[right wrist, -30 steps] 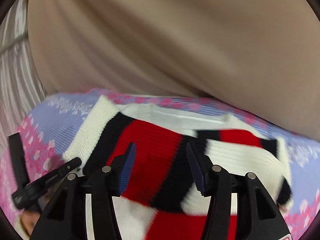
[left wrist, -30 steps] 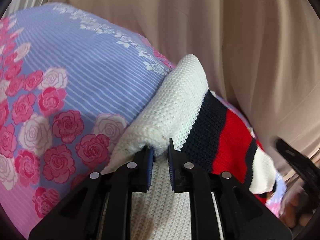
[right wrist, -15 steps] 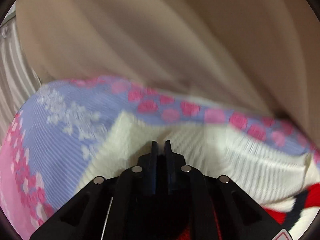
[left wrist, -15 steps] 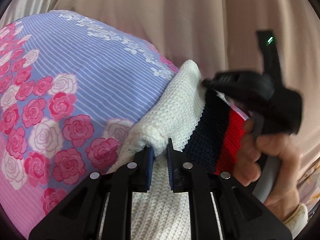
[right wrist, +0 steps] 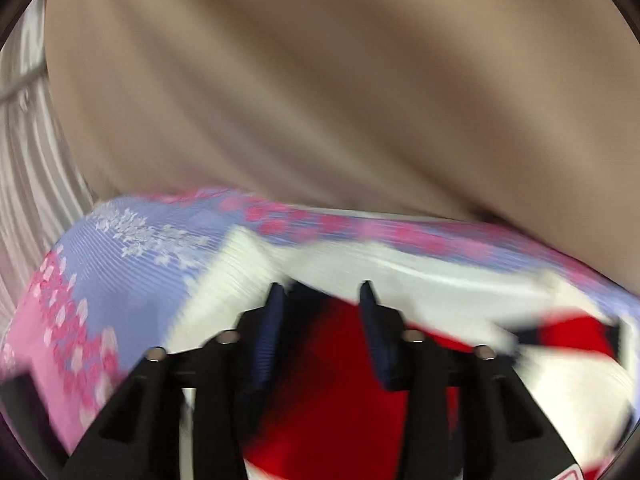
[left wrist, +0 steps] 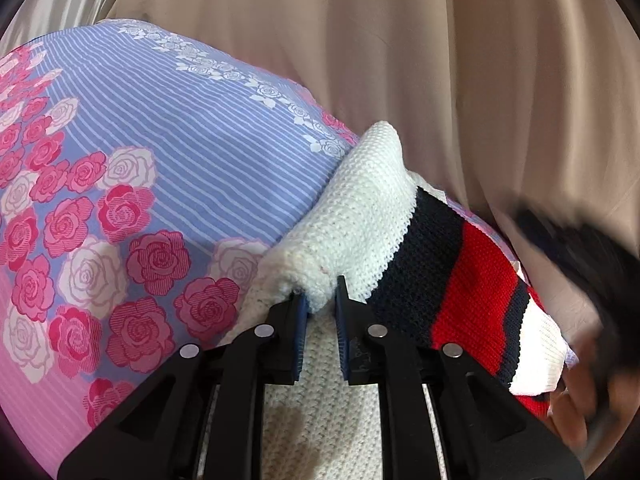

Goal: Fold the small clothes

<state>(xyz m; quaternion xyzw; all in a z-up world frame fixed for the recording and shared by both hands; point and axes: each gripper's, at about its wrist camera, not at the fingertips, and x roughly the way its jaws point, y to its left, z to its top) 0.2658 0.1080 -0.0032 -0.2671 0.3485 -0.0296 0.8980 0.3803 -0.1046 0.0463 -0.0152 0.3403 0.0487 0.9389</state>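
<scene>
Ahead of the gripper hangs a beige curtain (left wrist: 460, 80) in long soft folds, filling the upper view. Below it lies a bedsheet (left wrist: 160, 152), lilac with white stripes and pink roses. At far left, a pale pleated curtain (right wrist: 28, 152).

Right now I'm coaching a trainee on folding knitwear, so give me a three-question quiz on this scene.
1. True or false: the left gripper pinches the white edge of the striped sweater.
2. Which gripper stands open with nothing pressed between its pads: A left, B right?
3. Fill in: the sweater lies on a bedsheet printed with pink ____.

Key: 1 true; 2 B; 3 roses.
</scene>
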